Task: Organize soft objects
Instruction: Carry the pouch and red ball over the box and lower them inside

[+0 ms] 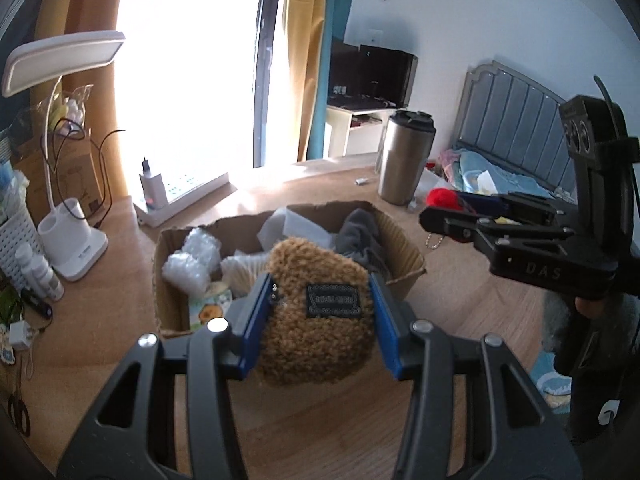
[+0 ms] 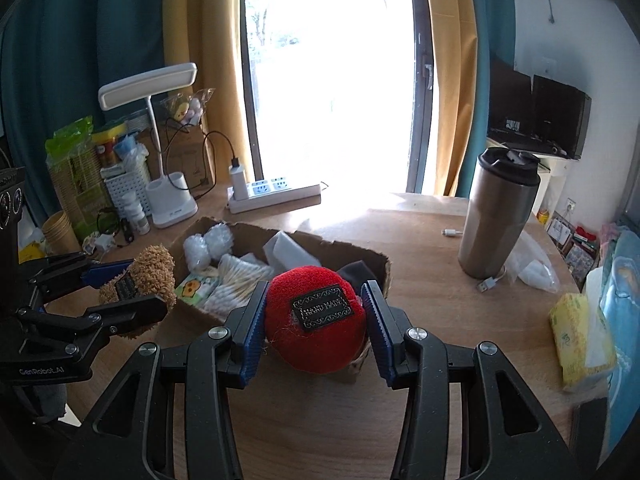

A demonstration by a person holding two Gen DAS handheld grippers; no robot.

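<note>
Jaws clamp both toys: left gripper [image 1: 320,312] holds a brown plush [image 1: 316,316], right gripper [image 2: 316,320] a red plush [image 2: 316,320], above the half-filled cardboard box [image 2: 360,254] at 12 o'clock; neither is dropped in yet.

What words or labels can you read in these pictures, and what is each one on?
"HAND MADE": patch on the red pouch in the right gripper.
"DAS": side of the right gripper, left wrist view.
"GenRobot.AI": left gripper body, right wrist view.
Patch on the brown pouch: too blurred to read.
Lamp base print: too small.
</note>
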